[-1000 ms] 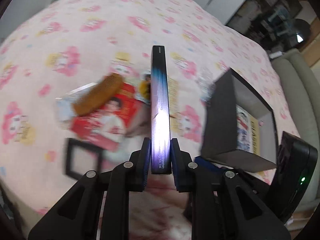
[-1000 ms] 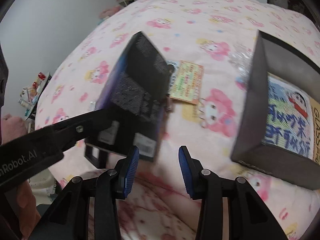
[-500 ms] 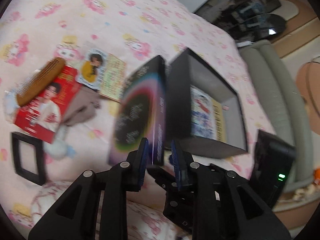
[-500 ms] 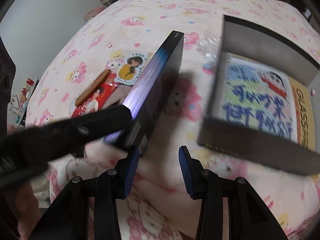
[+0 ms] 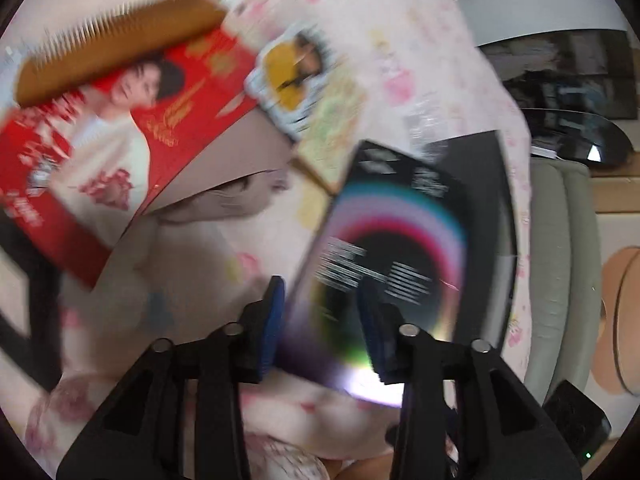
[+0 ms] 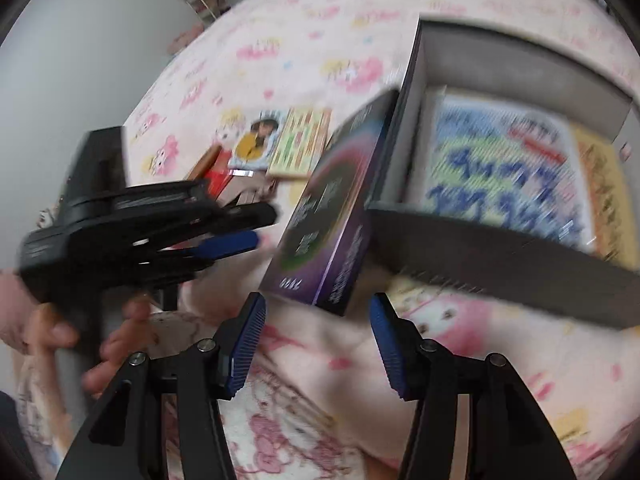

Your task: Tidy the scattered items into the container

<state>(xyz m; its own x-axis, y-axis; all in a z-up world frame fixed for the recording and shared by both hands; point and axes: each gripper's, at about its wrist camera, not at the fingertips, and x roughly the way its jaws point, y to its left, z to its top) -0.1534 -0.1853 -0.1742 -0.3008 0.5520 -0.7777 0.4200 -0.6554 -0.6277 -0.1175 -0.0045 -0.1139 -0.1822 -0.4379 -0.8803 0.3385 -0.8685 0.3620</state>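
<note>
The dark box with the rainbow ring print (image 6: 332,208) stands tilted on the pink patterned bedspread (image 6: 304,56), its far edge leaning against the outer wall of the dark grey open container (image 6: 500,256). It is outside the container, not in it. The container already holds a printed cartoon-lettered item (image 6: 500,160).

Left gripper (image 5: 322,320): jaws opening; the box sits between the blue pads, but in the right wrist view the pads appear clear of it, so it no longer has hold. Blur limits certainty.

Right gripper (image 6: 318,340): jaws opening, wide, nothing between them, just short of the box's near lower corner.

Handling, as judged: the box looks like thin printed card, rigid, flat-sided and probably light. Its glossy faces could slip under the pads, and it is likely to topple from its lean on the soft bedding. Best hold appears to be across the narrow thickness near the middle of a long edge, moderate pressure, to avoid denting the card.

Still scattered: a brown comb (image 5: 116,44) on a red printed packet (image 5: 104,136), a yellow-figure card (image 5: 292,68) and a green-patterned card (image 6: 298,144).
</note>
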